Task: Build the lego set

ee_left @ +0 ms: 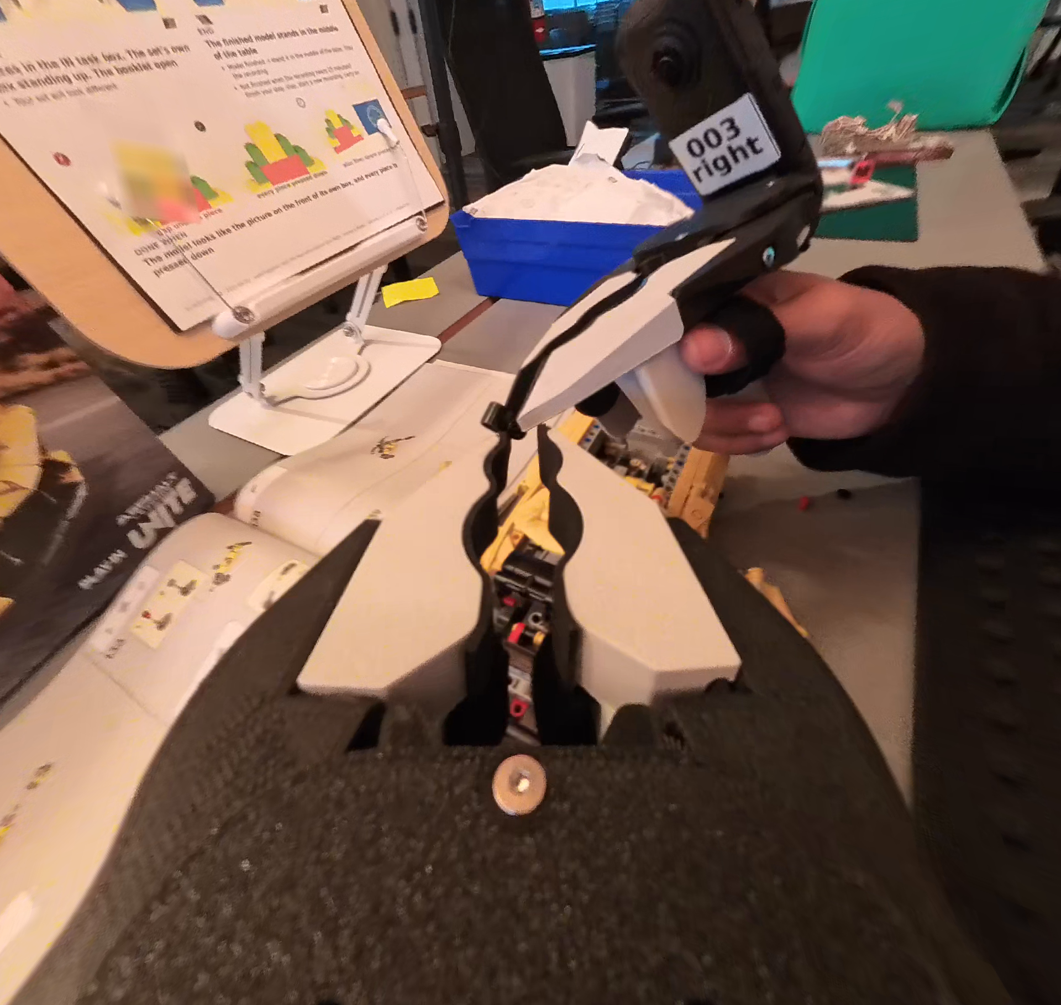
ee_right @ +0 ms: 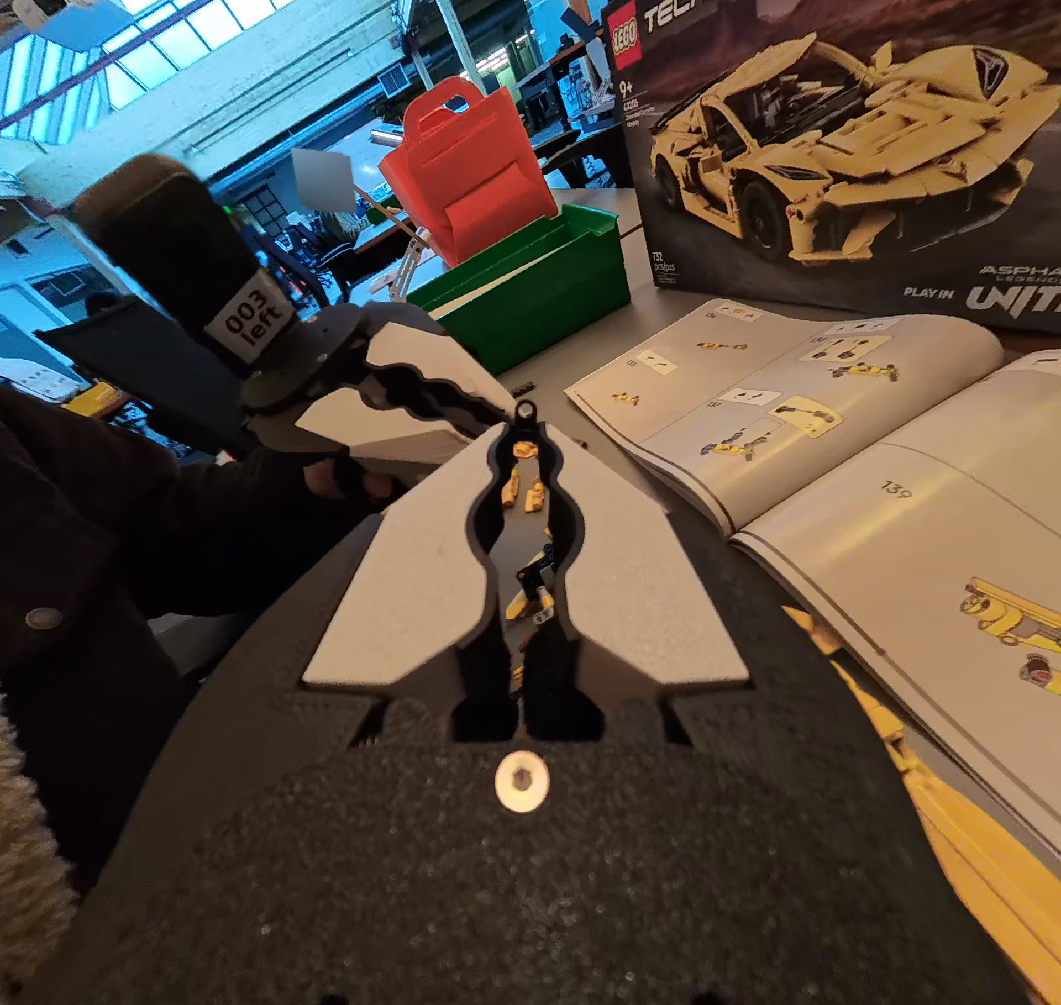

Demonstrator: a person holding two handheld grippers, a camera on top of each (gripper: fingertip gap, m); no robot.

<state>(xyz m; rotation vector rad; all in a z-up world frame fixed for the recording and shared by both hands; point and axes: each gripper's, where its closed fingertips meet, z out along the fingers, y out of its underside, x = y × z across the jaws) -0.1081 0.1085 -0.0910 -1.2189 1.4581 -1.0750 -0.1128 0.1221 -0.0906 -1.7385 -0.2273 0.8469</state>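
- We hold the left gripper (ee_left: 519,443) low over the table (ee_left: 832,547), its jaws nearly together with only a thin gap at the tips; we cannot tell for sure whether they grip anything.
- The right gripper (ee_right: 523,423) meets it tip to tip, jaws clamped on a small black ring-ended piece (ee_right: 523,410) that pokes up between the tips.
- In the left wrist view the same black piece (ee_left: 494,416) sits at the point of the right gripper (ee_left: 502,423), held by a hand (ee_left: 804,363) in a dark sleeve.
- The half-built yellow model (ee_left: 677,472) lies on the table just beyond and beneath the left gripper, with black and red parts seen through the gap.
- Loose yellow pieces (ee_right: 525,489) lie on the table below the right gripper.
- The open instruction booklet (ee_right: 804,432) lies to the right in the right wrist view, the set's box (ee_right: 832,133) standing behind it.
- Far off, a green bin (ee_right: 534,283) holds a red paper bag (ee_right: 465,174).
- In the left wrist view a sheet on a white stand (ee_left: 229,133) rises at far left, and a blue bin (ee_left: 539,254) of white bags sits beyond.
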